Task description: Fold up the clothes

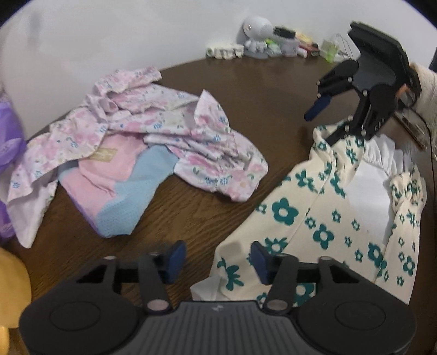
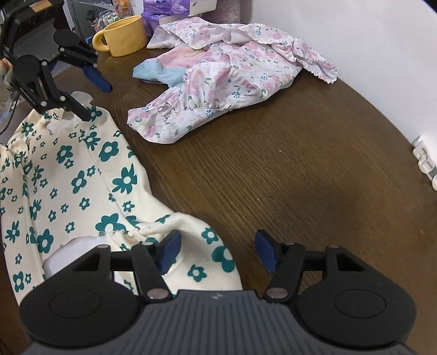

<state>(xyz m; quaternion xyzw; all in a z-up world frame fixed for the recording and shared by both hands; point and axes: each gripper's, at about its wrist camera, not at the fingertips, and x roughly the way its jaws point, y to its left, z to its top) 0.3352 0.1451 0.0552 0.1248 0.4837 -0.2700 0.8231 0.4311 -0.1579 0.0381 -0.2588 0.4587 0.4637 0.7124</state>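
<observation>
2 tongs, both gaping wide, neither gripping cloth. The cream garment with teal flowers [image 1: 327,213] lies spread on the brown wood-grain worktop [image 2: 273,169], its long axis running roughly from one pair of tongs to the other. Left tongs [image 1: 218,262] sit over one end: the right pad is above the fabric edge, the left pad over bare worktop. Right tongs [image 2: 217,251] sit at the opposite end by the frilled white trim; the left pad is over cloth, the right pad over bare wood. In the left wrist view the right tongs' lower finger seems to touch the cream fabric, but contact is not certain.

My read: each pair of tongs is about equally near its own end, so the coming grab is an end-to-end pinch, and each needs to shift sideways onto the cloth first.

A rumpled pink floral garment [image 2: 218,82] lies well apart toward the wall, over a pink-and-blue piece [image 1: 117,188]. Yellow mug [image 2: 123,35] behind it. The purple package [image 2: 169,8] has print, too blurred to read. No other legible writing.
</observation>
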